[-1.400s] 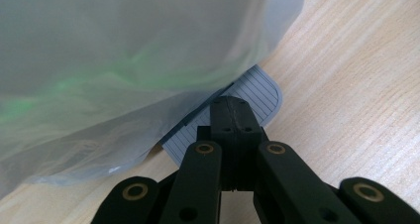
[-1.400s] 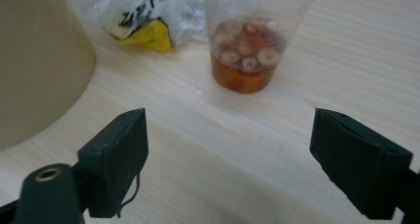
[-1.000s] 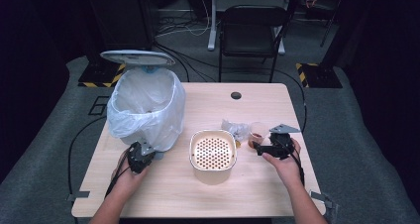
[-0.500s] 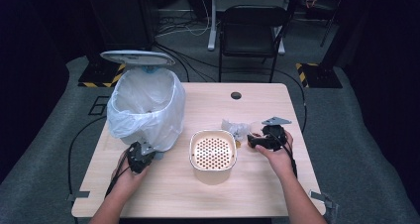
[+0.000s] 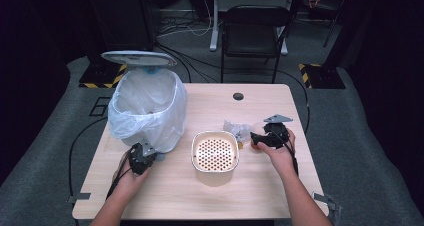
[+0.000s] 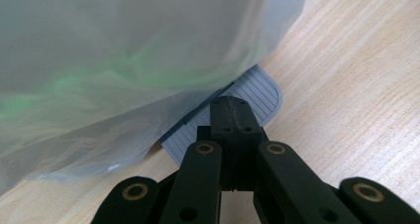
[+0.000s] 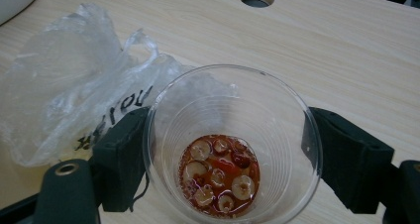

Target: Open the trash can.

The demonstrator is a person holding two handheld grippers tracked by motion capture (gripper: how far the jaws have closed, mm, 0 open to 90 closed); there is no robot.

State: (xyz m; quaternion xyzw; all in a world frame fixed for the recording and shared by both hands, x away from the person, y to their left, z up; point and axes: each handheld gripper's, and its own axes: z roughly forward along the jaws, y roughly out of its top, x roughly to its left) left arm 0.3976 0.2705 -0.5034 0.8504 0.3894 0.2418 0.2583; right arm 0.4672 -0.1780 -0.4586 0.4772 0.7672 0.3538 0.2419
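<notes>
High view: the bin (image 5: 147,108) stands open far left and the strainer bowl (image 5: 215,156) mid-desk (image 5: 260,186), nothing emptied yet. Left tool (image 6: 233,116), jaws together, presses the pedal (image 6: 257,92). Right tool (image 7: 225,149) has just been closing around the cup (image 7: 233,144) of leftovers at the right.

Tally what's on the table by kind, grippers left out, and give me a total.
Pedal bin with bag liner: 1
White perforated strainer basket: 1
Clear plastic cup with reddish liquid and round pieces: 1
Crumpled clear plastic wrapper: 1
Total: 4
</notes>
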